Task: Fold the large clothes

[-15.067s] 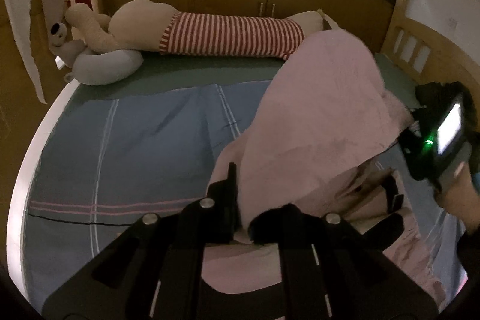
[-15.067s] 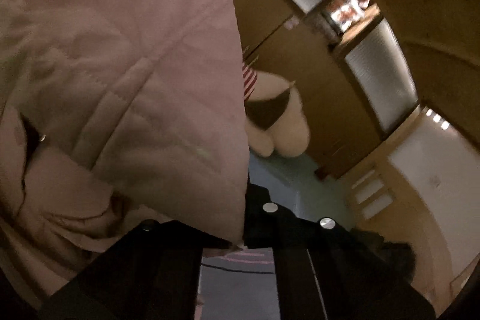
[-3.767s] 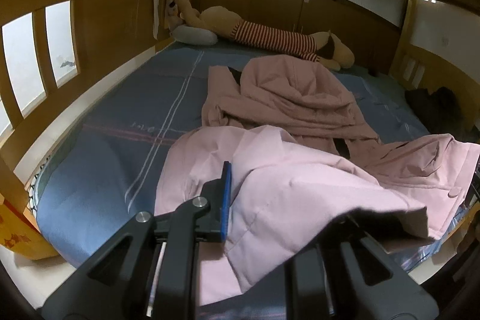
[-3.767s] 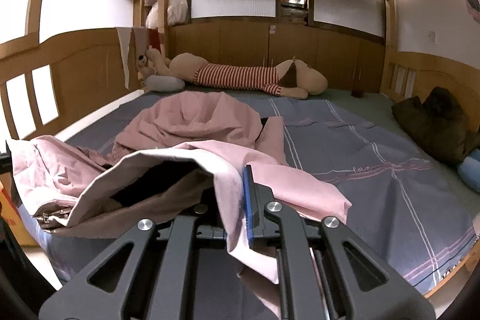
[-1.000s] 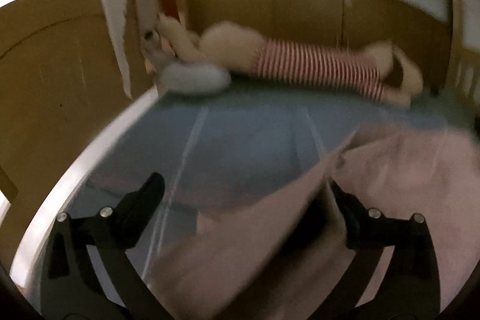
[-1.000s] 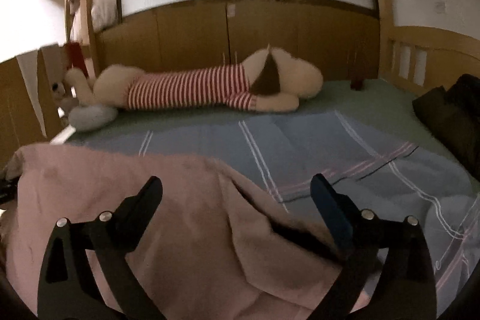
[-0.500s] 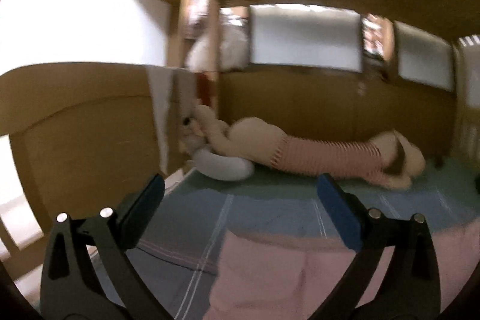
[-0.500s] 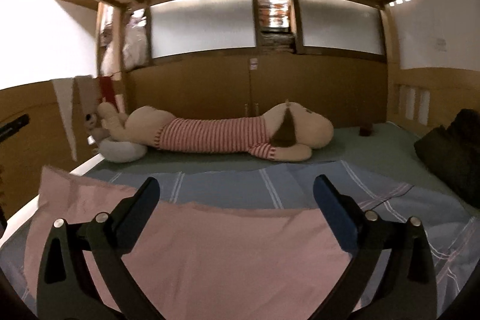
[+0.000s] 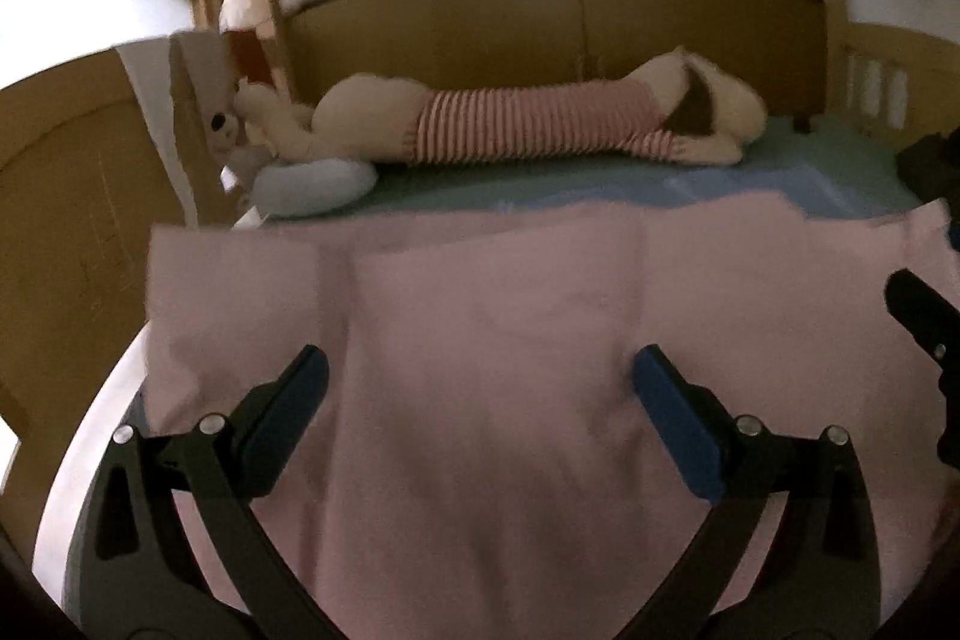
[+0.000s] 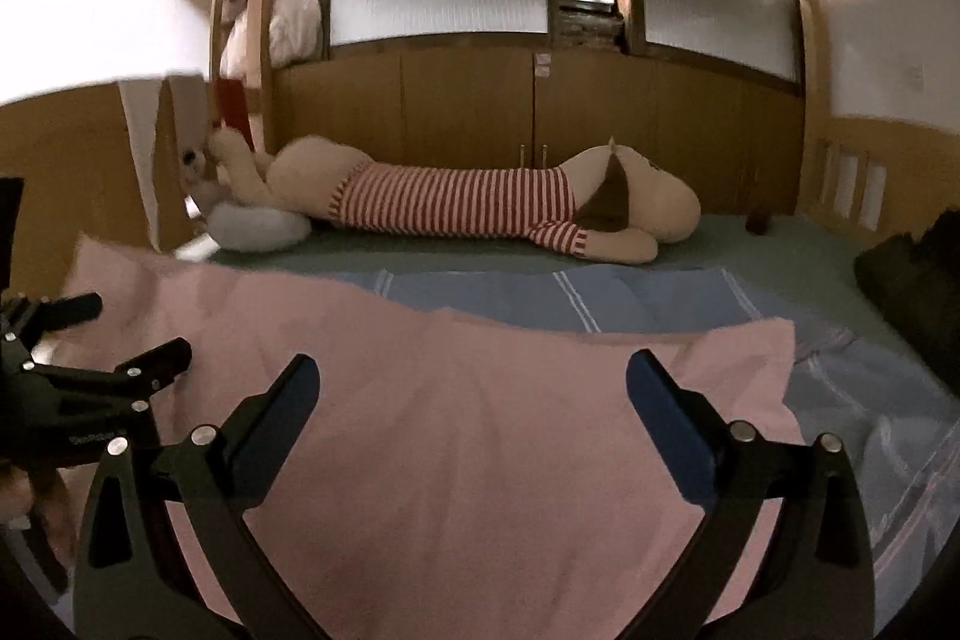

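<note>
Your left gripper (image 9: 474, 394) hangs with fingers (image 9: 678, 424) spread wide over the pink garment (image 9: 480, 328), flat on the bed (image 9: 600, 187). The striped plush dog (image 9: 528, 127) lies at twelve o'clock.

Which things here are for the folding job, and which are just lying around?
For the job:
pink garment, spread on the bed
left gripper, open
right gripper, open

Just lying around:
striped plush dog
small teddy
pale pillow
dark bundle
</note>
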Action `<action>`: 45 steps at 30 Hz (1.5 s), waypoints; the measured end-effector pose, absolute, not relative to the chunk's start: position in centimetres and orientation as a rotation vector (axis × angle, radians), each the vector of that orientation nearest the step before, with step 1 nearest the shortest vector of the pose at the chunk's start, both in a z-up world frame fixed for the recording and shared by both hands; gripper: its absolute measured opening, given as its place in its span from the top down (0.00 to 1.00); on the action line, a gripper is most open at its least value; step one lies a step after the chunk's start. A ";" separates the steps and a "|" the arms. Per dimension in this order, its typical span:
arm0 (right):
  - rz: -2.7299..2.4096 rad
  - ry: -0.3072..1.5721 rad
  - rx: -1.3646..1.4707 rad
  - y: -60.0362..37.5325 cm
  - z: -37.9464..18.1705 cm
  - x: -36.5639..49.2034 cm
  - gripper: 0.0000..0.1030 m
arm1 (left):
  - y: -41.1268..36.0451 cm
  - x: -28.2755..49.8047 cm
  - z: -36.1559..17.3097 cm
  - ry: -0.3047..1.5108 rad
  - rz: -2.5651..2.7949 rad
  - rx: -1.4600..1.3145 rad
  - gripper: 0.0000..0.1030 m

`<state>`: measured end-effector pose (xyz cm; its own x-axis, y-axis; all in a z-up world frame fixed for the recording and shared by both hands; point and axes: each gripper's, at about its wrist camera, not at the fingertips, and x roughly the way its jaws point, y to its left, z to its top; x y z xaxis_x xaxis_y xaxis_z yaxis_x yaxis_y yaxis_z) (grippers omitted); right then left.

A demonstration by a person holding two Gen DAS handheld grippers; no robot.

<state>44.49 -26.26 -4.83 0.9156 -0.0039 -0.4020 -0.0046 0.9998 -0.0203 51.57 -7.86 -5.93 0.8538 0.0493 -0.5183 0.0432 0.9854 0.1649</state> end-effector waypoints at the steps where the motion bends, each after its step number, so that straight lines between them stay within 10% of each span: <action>1: -0.014 0.430 -0.058 -26.0 -5.6 45.4 0.01 | -7.7 52.1 -6.5 0.554 0.012 0.176 0.02; 17: -0.363 0.546 0.070 -39.7 -11.0 50.3 0.01 | 5.7 56.3 -7.2 0.564 0.305 0.133 0.02; 28: -0.468 0.263 0.217 -45.3 -4.8 34.9 0.01 | 10.3 40.1 1.8 0.119 0.192 -0.142 0.02; 45: 0.084 0.365 0.034 -30.0 -0.5 14.3 0.01 | 0.6 22.8 -0.8 0.587 -0.014 -0.143 0.02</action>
